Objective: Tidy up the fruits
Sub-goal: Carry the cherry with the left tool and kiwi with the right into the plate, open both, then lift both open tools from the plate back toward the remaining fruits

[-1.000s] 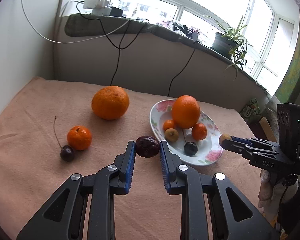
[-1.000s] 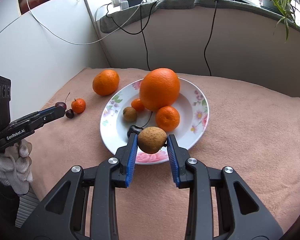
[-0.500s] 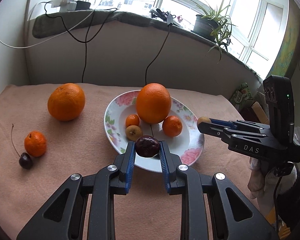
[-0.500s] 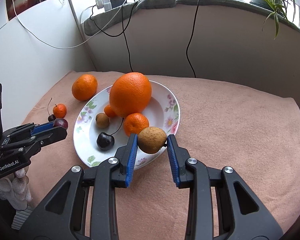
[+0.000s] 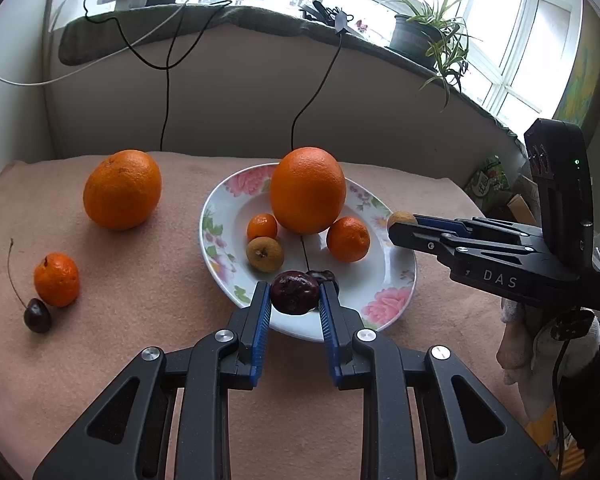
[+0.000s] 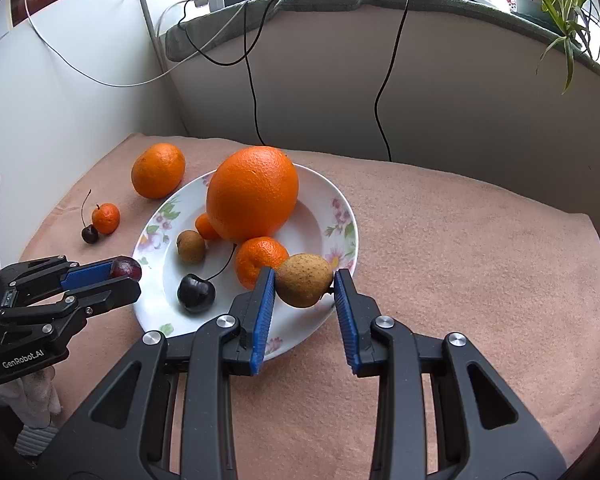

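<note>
My left gripper (image 5: 295,295) is shut on a dark red wrinkled fruit (image 5: 294,292), held over the near rim of the flowered plate (image 5: 396,280). From the right wrist view that same gripper (image 6: 126,274) sits at the plate's left edge. My right gripper (image 6: 304,286) is shut on a brown longan-like fruit (image 6: 303,285) above the plate's near right rim. On the plate (image 6: 336,216) lie a big orange (image 6: 252,194), two small tangerines, a brown fruit (image 6: 191,245) and a dark cherry (image 6: 196,293).
On the pink cloth left of the plate lie a large orange (image 5: 122,189), a small tangerine (image 5: 56,279) and a cherry (image 5: 38,315). A wall with dangling cables and a sill with a potted plant (image 5: 416,34) stand behind. A gloved hand (image 5: 548,344) holds the right gripper.
Both grippers have carried their fruit in over the plate: the left from the cloth on the plate's left, the right toward the near right rim. Both grips stayed the same.
</note>
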Demonstrator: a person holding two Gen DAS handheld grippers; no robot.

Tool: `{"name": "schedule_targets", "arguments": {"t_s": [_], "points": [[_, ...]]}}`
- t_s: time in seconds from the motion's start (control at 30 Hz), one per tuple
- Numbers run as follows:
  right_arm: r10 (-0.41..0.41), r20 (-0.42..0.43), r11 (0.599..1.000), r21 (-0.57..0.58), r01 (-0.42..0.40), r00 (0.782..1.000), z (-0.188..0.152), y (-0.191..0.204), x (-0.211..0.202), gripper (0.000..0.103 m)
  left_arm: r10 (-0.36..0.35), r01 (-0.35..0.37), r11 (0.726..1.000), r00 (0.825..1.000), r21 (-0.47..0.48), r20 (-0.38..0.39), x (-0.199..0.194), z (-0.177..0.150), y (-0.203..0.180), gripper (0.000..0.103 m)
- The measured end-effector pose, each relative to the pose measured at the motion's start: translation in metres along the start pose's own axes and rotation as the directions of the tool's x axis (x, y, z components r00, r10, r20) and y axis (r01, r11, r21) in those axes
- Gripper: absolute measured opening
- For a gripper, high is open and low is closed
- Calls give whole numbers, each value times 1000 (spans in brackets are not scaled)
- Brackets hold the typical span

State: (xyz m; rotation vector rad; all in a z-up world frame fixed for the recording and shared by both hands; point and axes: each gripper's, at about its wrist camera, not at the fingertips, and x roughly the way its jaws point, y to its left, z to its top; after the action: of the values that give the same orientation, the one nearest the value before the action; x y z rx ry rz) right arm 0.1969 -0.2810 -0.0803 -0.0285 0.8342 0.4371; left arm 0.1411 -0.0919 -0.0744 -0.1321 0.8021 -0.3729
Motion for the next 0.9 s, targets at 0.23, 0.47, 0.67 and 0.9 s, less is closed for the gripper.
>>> {"name": "schedule_targets", "arguments": {"t_s": [0.23, 0.47, 0.67, 0.9], "points": [[-9, -7, 1000, 3, 9, 1000, 2, 2, 3, 32, 0, 0, 1000, 1000, -8, -4, 2, 0, 2, 23], [-15, -10, 1000, 5, 15, 1000, 3, 3, 3, 32, 1, -1, 1000, 1000, -2, -11, 3, 0, 1, 30], [-24, 10, 1000, 8, 24, 1000, 3, 3, 0, 56, 7, -7, 1000, 1000, 6, -8, 2, 1, -2, 41], [-24, 24, 1000, 16, 24, 999, 2, 2, -5, 69, 21, -21, 1000, 1000, 10, 2, -1, 1, -3, 59]]}}
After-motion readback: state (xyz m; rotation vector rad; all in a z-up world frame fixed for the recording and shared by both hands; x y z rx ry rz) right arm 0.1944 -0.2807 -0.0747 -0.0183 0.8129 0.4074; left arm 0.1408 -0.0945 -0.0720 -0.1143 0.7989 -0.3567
